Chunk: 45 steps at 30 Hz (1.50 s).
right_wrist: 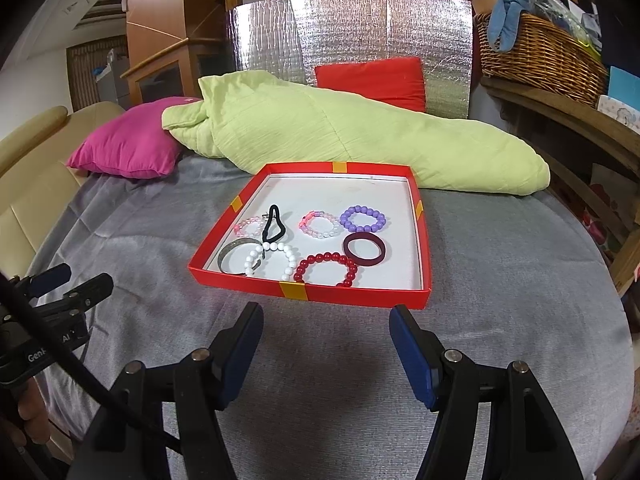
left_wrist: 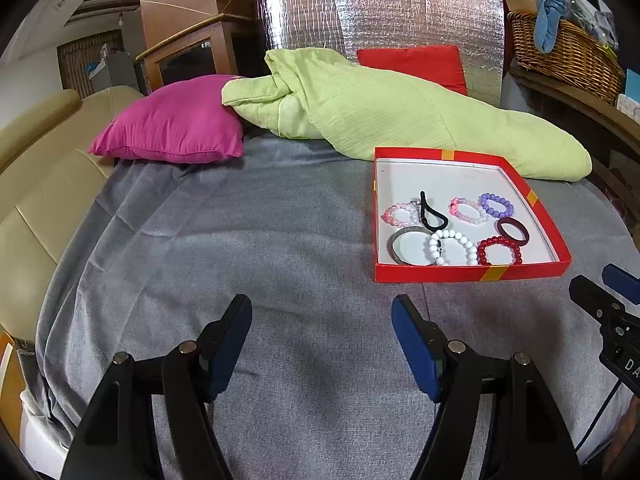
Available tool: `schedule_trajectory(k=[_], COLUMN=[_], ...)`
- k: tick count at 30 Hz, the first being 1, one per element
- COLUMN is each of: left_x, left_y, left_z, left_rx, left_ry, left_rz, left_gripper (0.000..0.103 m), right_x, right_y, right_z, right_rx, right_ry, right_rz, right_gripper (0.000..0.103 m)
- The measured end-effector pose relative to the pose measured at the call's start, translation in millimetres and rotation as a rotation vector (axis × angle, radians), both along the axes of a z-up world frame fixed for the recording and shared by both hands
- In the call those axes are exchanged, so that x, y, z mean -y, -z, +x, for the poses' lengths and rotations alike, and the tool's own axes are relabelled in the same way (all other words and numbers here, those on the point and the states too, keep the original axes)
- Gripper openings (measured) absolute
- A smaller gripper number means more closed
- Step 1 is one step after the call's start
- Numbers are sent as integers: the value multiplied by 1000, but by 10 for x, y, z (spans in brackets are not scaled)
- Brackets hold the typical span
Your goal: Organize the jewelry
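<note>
Left gripper (left_wrist: 322, 344) wide open, empty; tray (left_wrist: 440, 273) ahead-right of fingers. Right gripper (right_wrist: 326, 350) wide open, empty; tray just ahead, bracelets (right_wrist: 326, 266) inside.

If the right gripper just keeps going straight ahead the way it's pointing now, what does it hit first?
Most likely the near wall of the red tray. The right gripper hangs open over bare grey bedcover, and the tray lies directly ahead; just behind that wall sits the red bead bracelet. Its height above the cover is unclear.

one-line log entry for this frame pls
left tool: open, empty | right tool: open, empty, facing tray | bracelets: in tray | bed
</note>
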<state>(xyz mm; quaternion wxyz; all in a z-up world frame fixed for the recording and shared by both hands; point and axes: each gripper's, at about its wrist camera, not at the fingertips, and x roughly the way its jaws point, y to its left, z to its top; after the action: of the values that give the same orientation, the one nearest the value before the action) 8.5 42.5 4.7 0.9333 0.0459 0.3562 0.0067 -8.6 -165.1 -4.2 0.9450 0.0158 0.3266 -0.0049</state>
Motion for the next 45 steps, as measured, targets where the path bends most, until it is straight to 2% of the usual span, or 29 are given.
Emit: schedule_trajectory(k=[45], left_x=[40], left_y=[9], left_z=[25], left_rx=[15], left_ry=[-3], left_rz=[16], left_gripper=[73], right_x=[88], right_y=[14], right_z=[69], right_rx=[-6], right_ry=[5], right_rz=[0], right_gripper=[69])
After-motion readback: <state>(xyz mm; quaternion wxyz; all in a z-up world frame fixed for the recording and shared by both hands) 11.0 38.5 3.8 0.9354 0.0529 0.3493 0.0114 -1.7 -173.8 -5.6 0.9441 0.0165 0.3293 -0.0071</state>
